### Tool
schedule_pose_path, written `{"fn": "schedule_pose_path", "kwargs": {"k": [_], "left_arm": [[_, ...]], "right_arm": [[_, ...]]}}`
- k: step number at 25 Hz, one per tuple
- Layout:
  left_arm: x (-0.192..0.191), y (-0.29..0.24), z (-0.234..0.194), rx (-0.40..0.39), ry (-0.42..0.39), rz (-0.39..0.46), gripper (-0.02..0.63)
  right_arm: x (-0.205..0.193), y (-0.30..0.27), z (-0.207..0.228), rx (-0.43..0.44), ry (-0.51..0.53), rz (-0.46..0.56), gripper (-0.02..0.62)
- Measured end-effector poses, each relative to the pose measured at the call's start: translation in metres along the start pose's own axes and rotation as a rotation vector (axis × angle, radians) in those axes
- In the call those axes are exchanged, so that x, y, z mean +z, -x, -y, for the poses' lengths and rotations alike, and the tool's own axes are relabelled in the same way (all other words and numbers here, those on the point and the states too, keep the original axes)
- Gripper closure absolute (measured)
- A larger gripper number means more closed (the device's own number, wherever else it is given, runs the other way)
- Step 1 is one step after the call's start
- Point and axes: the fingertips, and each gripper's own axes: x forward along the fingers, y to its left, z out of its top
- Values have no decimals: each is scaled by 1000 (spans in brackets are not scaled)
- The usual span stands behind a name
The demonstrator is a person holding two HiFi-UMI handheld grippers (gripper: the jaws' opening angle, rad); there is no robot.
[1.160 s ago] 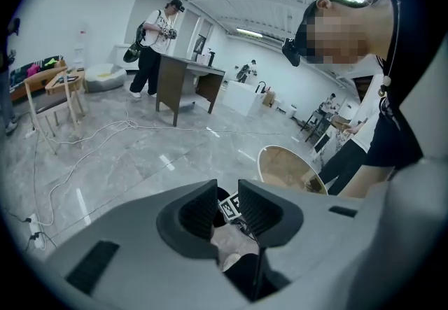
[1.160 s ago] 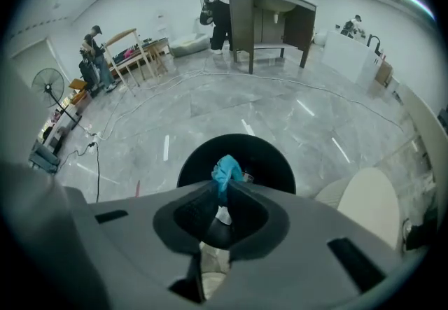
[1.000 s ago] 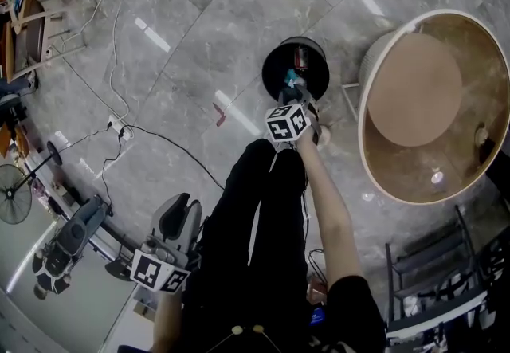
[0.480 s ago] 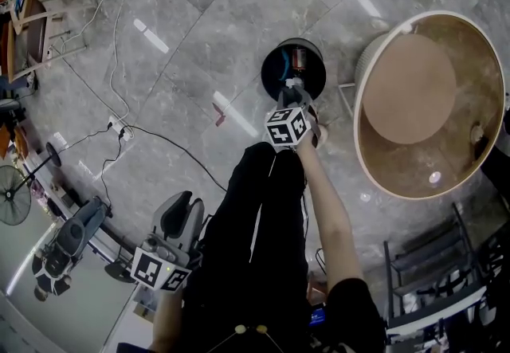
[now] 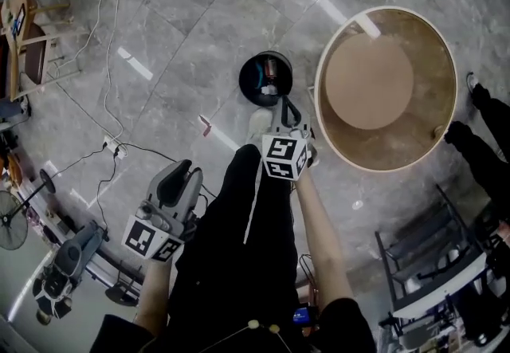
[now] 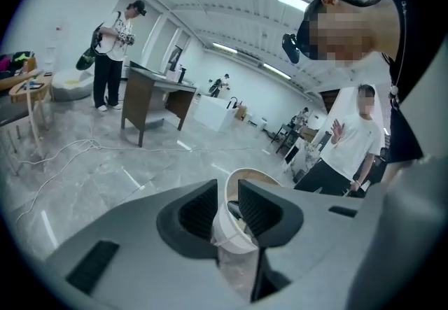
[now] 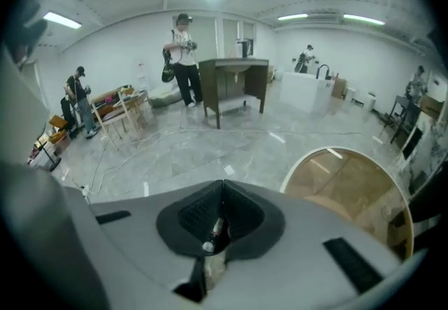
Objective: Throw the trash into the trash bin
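The black trash bin point(image 5: 249, 80) stands on the grey floor, just left of the round wooden table point(image 5: 434, 100). Inside it lie a small can or bottle point(image 5: 269, 67) and a pale scrap point(image 5: 268, 91). My right gripper point(image 5: 285, 110) hangs above the bin's near rim, shut, with nothing held. In the right gripper view its jaws point(image 7: 222, 193) meet, and a bottle point(image 7: 212, 231) shows far below through the slot. My left gripper point(image 5: 182, 176) is at the lower left beside the person's legs. It is open and empty point(image 6: 225, 207), and only the distant table point(image 6: 231, 231) shows in the gap.
Cables point(image 5: 111, 41) and a power strip point(image 5: 113, 148) lie on the floor to the left. A wooden chair point(image 5: 32, 33) stands far left, a fan point(image 5: 12, 220) lower left, a metal rack point(image 5: 434, 280) lower right. Another person's feet point(image 5: 470, 132) are beside the table.
My right gripper let a bluish piece fall into the bin, then rose away and shut its jaws. The left gripper also lifted. The bin now looks smaller and farther off.
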Motion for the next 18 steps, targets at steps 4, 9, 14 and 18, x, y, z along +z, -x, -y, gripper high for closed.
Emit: {"fn": "schedule_pose_path", "kwargs": {"k": [4, 9, 14, 18], "left_arm": [[36, -7, 27, -91, -65, 38, 511], [83, -11, 62, -201, -154, 101, 511], [111, -23, 107, -319, -266, 170, 512], [145, -20, 157, -401, -334, 238, 525]], "right_arm": [[52, 101, 28, -81, -53, 159, 591], [92, 218, 59, -212, -121, 311, 591], [120, 309, 90, -363, -192, 486, 592], [144, 382, 109, -418, -264, 623, 592]]}}
